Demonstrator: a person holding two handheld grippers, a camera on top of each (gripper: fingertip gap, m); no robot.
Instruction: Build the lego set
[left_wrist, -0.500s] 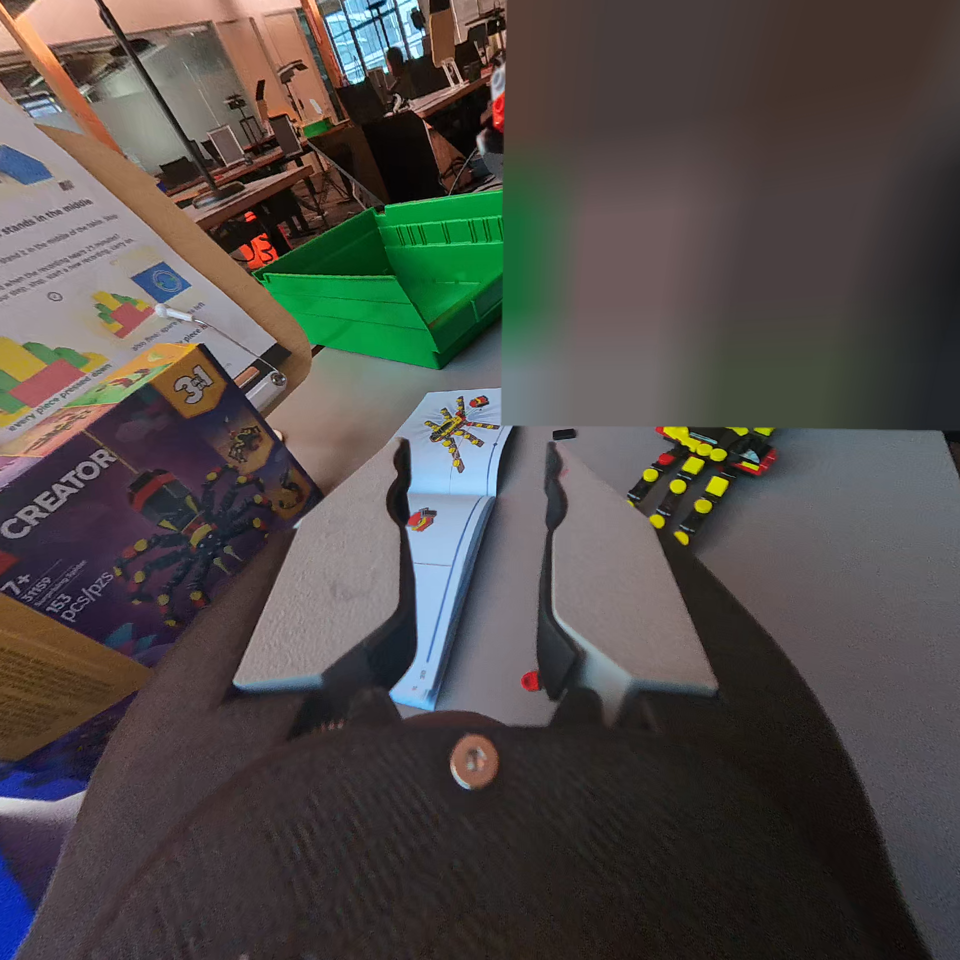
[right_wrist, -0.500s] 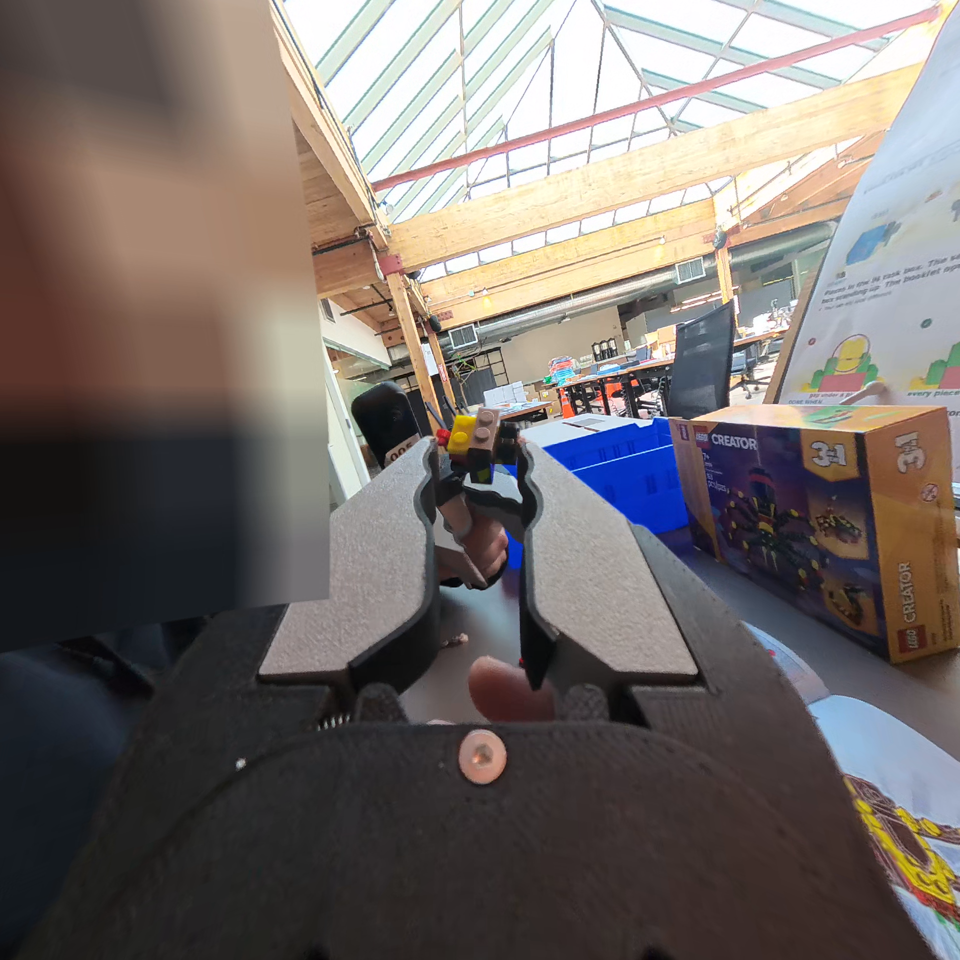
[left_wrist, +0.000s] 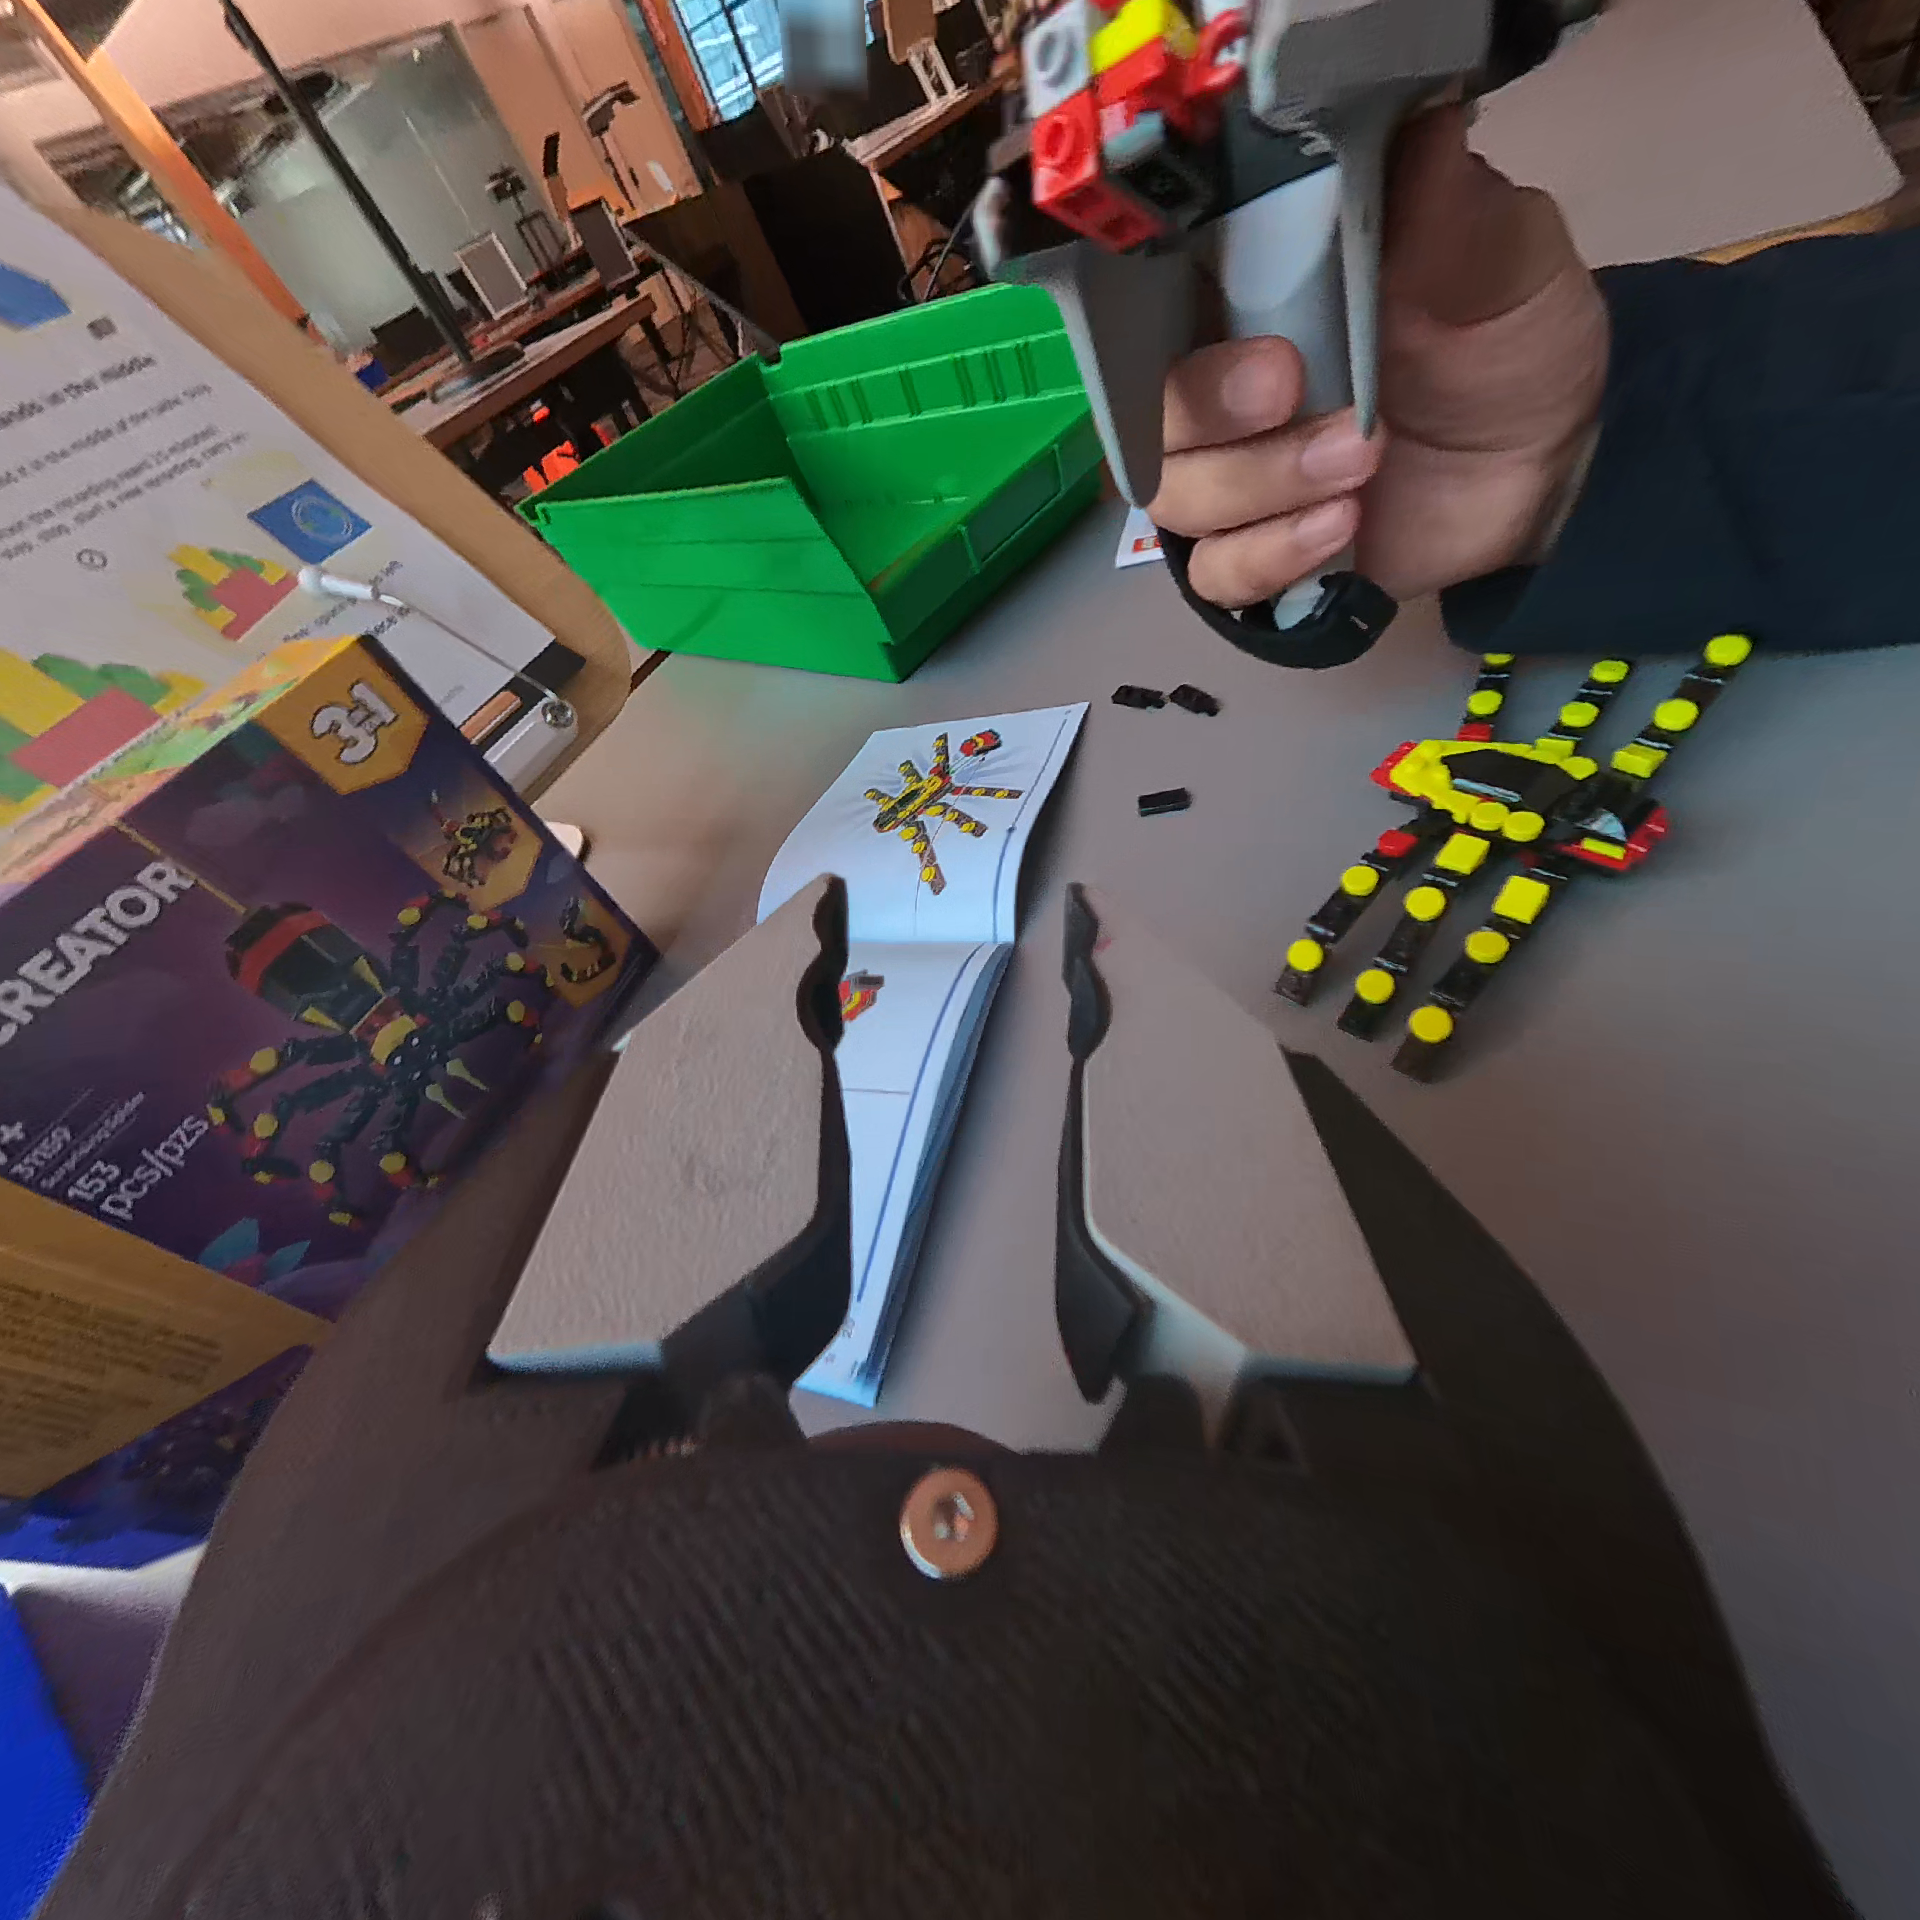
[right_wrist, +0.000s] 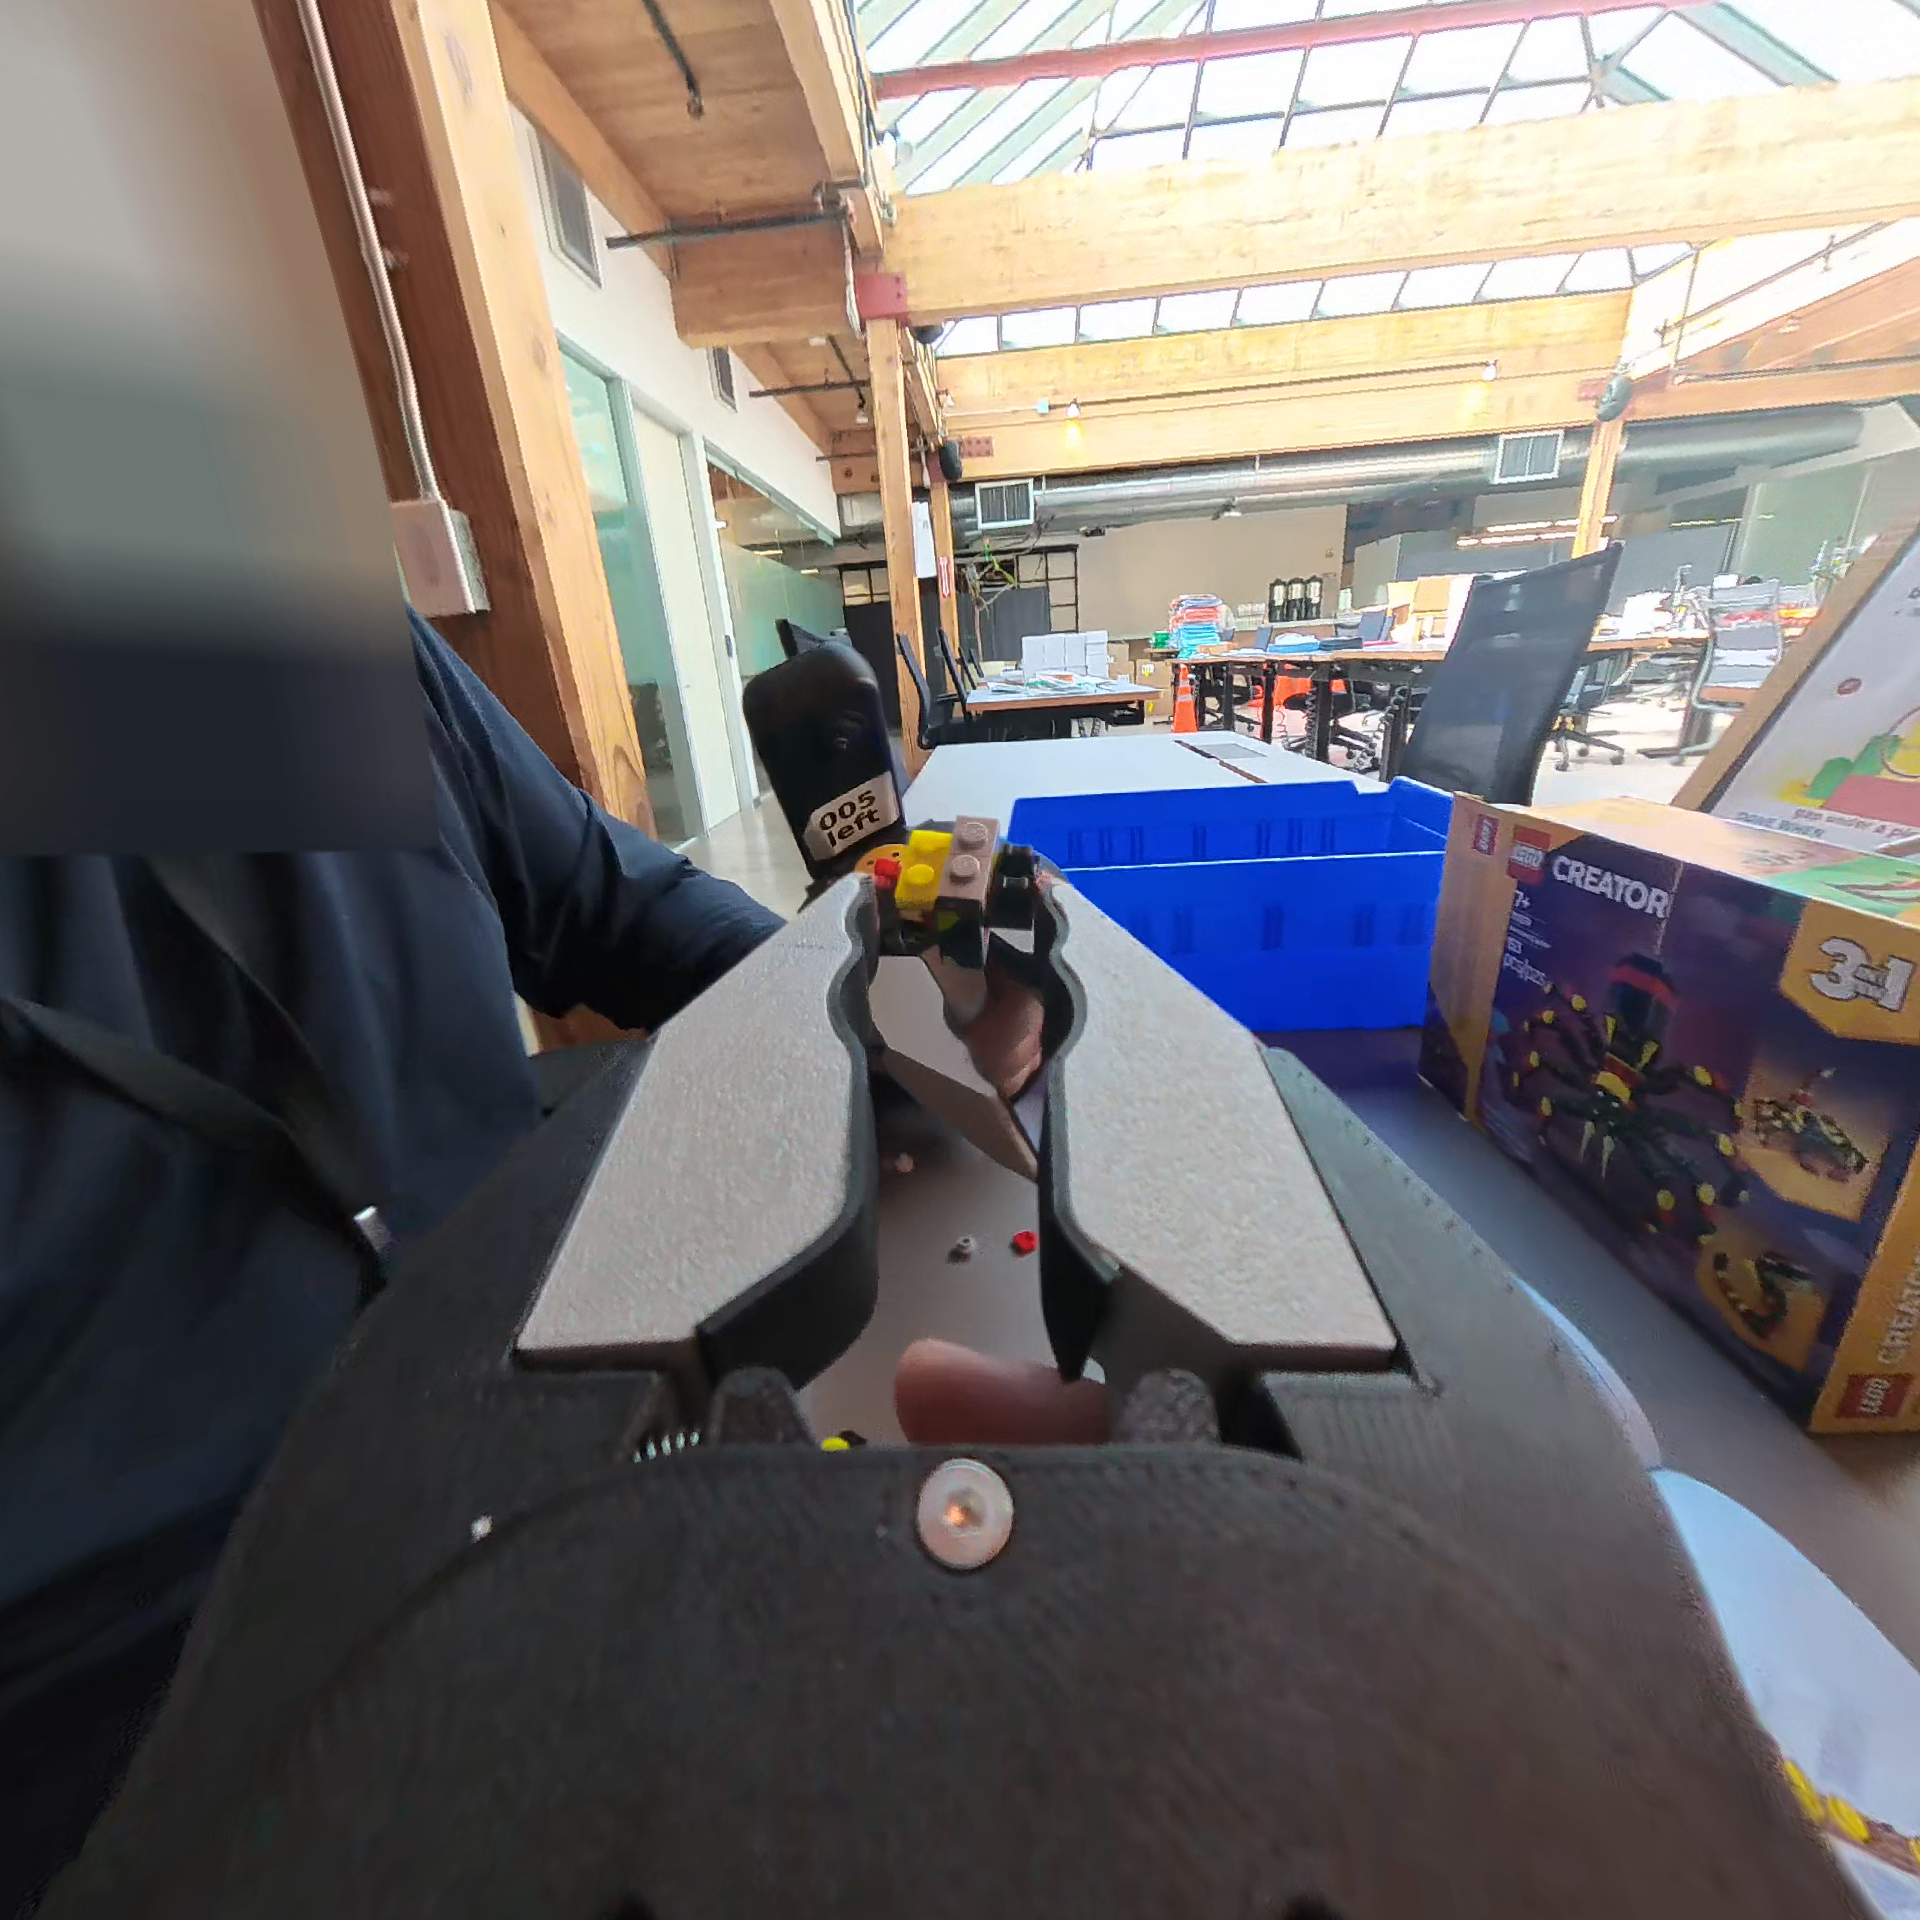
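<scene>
The left gripper (left_wrist: 951, 914) hangs empty, jaws apart, over the booklet (left_wrist: 940, 935), likely waiting to help. Right of the booklet lies the spider body (left_wrist: 1496, 831). Above and beyond it, the right gripper (right_wrist: 956, 904) clamps a small brick assembly (right_wrist: 951, 888), raised for fitting.

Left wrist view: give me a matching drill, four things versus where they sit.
Things:
1. green plastic bin
2. open paper instruction booklet
3. flat black-and-yellow lego spider assembly
4. small red, yellow and grey brick cluster

Places:
A. clamped in the right hand-held gripper, lifted above the table
B. lying on the grey table, at the right of the view
C. at the far side of the table, behind the booklet
D. on the table under the open left hand-held gripper

Pairs: 1-C, 2-D, 3-B, 4-A
</scene>
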